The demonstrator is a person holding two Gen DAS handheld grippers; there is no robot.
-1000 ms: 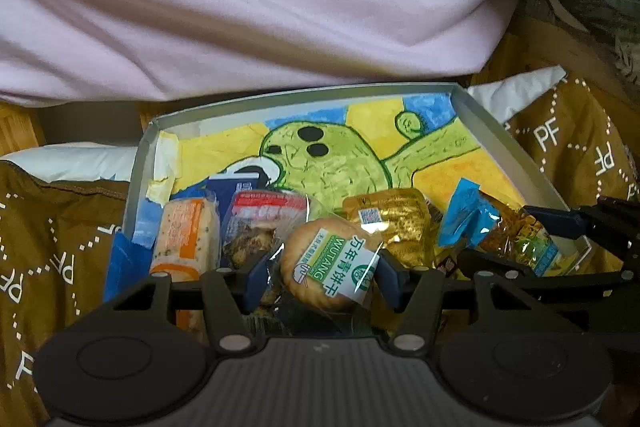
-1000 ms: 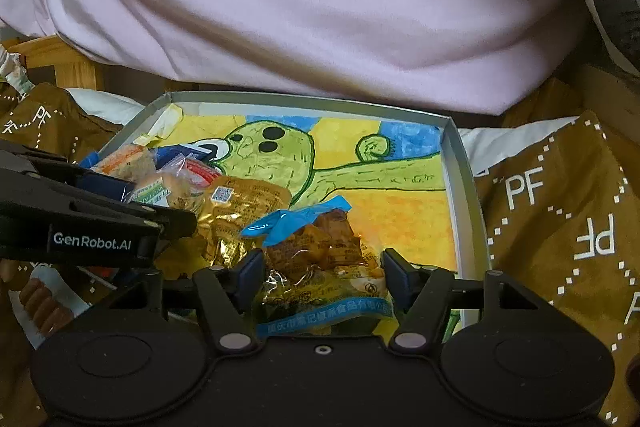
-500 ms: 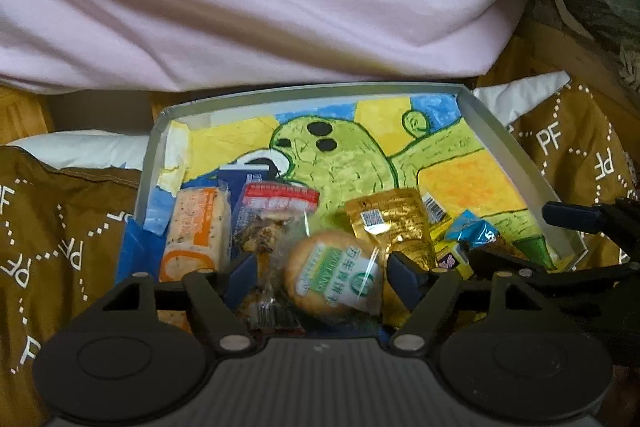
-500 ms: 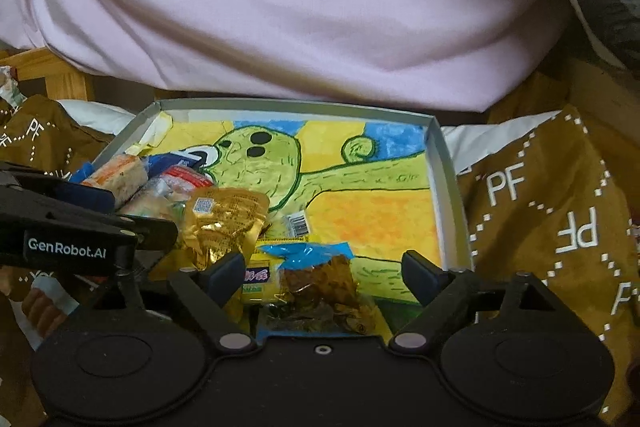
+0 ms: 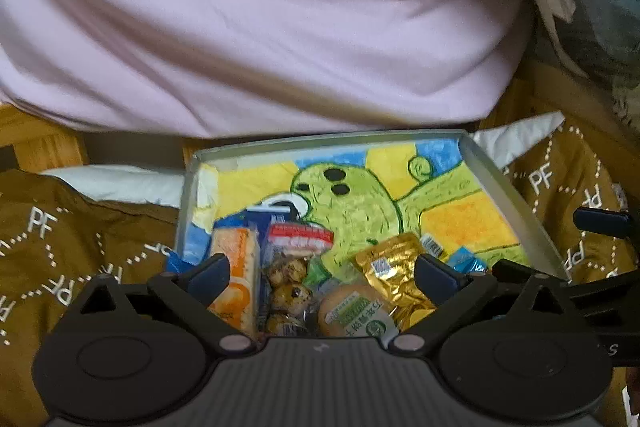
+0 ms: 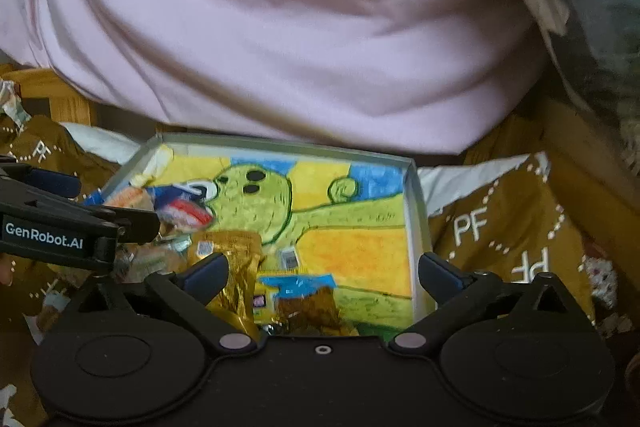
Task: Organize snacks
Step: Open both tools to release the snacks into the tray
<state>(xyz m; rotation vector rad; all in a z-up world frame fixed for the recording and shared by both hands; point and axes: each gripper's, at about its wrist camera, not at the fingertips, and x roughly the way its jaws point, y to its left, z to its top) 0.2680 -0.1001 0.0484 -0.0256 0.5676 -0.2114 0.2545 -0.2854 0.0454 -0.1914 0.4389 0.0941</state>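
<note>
Hovering both grippers over the tray [image 5: 516, 203] | left gripper [image 5: 322, 273] jaws spread, empty, above round biscuit [image 5: 352, 311] | right gripper [image 6: 324, 273] jaws spread, empty, above blue-topped packet [image 6: 304, 291] | snacks crowd the tray's near end | advice: pick one packet, pinch its middle, avoid neighbours.

White "PF" letters repeat across the brown cloth [image 6: 500, 239]. "GenRobot.AI" stands in white on the left gripper [image 6: 44, 235] body. The round biscuit pack [image 5: 356, 315] carries a green-and-white label with Chinese characters, too small to read.
</note>
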